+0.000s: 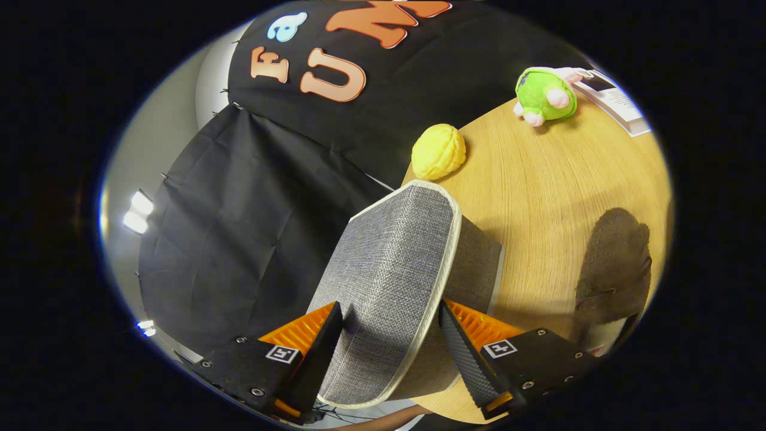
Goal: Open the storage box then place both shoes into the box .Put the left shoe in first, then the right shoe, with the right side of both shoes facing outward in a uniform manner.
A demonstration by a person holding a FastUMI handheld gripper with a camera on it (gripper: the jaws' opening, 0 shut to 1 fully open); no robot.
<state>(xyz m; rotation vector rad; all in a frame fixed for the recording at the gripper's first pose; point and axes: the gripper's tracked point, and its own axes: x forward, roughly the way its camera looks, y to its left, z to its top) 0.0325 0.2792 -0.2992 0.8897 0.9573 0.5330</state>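
Gripper view. Your gripper [392, 317] has its fingers spread to either side of the grey fabric box lid [395, 269], which stands between them; whether both fingers press on it cannot be told. The box [479, 257] sits on the wooden table [538, 191], its side wall showing behind the lid's pale trim. Beyond the box lies a yellow toy [438, 151]; farther off, a green plush [544, 96] next to a white booklet [619, 102]. A dark brown shoe [616, 263] lies on the table beside the box, near your right finger.
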